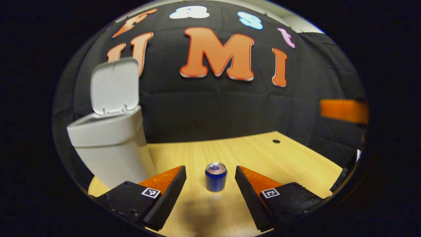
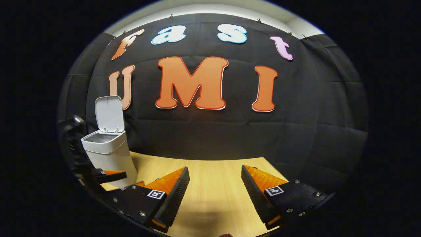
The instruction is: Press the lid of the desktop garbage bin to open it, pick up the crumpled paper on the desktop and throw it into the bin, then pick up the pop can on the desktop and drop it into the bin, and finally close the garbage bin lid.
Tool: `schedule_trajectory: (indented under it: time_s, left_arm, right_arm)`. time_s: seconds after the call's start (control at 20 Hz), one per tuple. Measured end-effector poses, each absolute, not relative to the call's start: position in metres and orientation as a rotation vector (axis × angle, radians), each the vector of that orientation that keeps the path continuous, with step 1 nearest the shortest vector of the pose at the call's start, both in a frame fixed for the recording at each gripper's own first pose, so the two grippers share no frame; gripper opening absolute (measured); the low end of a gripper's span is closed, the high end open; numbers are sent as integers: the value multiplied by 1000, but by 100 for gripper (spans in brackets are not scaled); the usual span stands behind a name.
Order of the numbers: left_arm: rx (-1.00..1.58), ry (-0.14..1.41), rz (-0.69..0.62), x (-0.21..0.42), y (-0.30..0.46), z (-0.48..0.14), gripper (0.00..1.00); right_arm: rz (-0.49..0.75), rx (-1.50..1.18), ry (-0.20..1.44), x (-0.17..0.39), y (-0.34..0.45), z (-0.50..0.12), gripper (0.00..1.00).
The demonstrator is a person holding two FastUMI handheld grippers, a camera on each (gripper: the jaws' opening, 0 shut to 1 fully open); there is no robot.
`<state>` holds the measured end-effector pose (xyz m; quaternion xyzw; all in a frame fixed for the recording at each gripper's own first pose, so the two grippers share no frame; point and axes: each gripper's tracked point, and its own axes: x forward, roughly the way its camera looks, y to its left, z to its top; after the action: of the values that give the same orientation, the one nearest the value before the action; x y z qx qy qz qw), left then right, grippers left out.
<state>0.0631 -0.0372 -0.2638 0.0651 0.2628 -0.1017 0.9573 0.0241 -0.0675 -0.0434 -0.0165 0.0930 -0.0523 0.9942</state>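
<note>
A blue pop can stands upright on the wooden desktop, just ahead of my left gripper, which is open with a finger to each side of the can and apart from it. To its left stands the white garbage bin with its lid raised. In the right gripper view the same bin stands at the far left with its lid up. My right gripper is open over bare desktop with nothing between its fingers. The left gripper shows beside the bin's base.
The black cloth wall closes off the back of the desktop. A small dark hole marks the wood at the back right. An orange bar juts in at the right edge of the left gripper view.
</note>
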Motion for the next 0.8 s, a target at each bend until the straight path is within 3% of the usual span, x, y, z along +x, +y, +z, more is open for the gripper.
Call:
schedule_trajectory:
  time_s: [0.45, 0.65, 0.8]
  left_arm:
    - [243, 762, -215, 146, -65, -419, 96]
    - [269, 782, -215, 153, -65, -426, 97]
    - [251, 757, -202, 149, -59, -409, 85]
  right_arm:
    - [-285, -65, 207, 4, -129, -41, 94]
    - [-283, -77, 214, 4, -124, -43, 94]
    - [-252, -80, 219, 9, -113, -46, 94]
